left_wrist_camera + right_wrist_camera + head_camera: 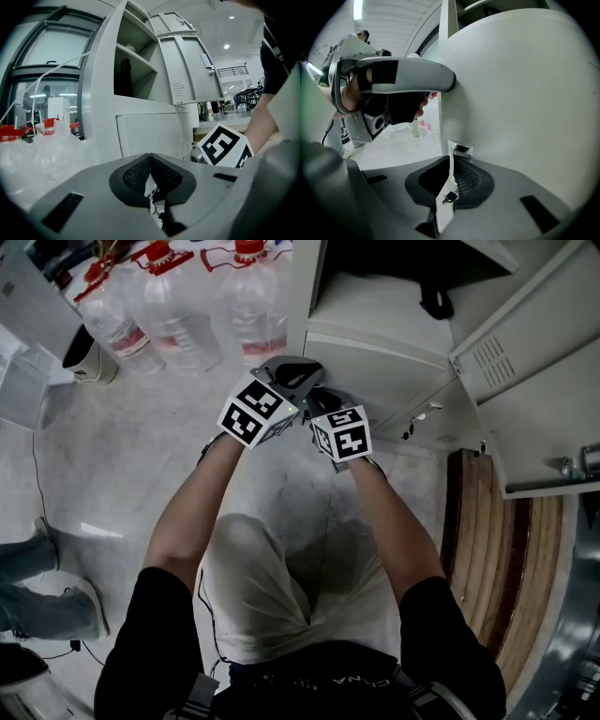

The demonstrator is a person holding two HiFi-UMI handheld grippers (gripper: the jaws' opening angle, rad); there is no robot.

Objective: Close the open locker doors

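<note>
The white locker bank has an upper door (525, 381) (187, 70) swung wide open to the right, and its compartment (394, 287) shows a dark item inside. The lower door (375, 367) (145, 136) (525, 93) lies flat against the frame. Both grippers are side by side at its left edge. My left gripper (309, 369) (151, 159) is shut with nothing held, and in the right gripper view its tip rests against the white edge. My right gripper (323, 401) (451, 161) is shut on a thin metal latch tab (461, 151) at that edge.
Large water bottles (178, 315) (47, 140) with red caps stand on the floor left of the lockers. A wooden bench (487, 549) runs along the right. A white cup (89, 357) and another person's shoes (37, 587) are at the left.
</note>
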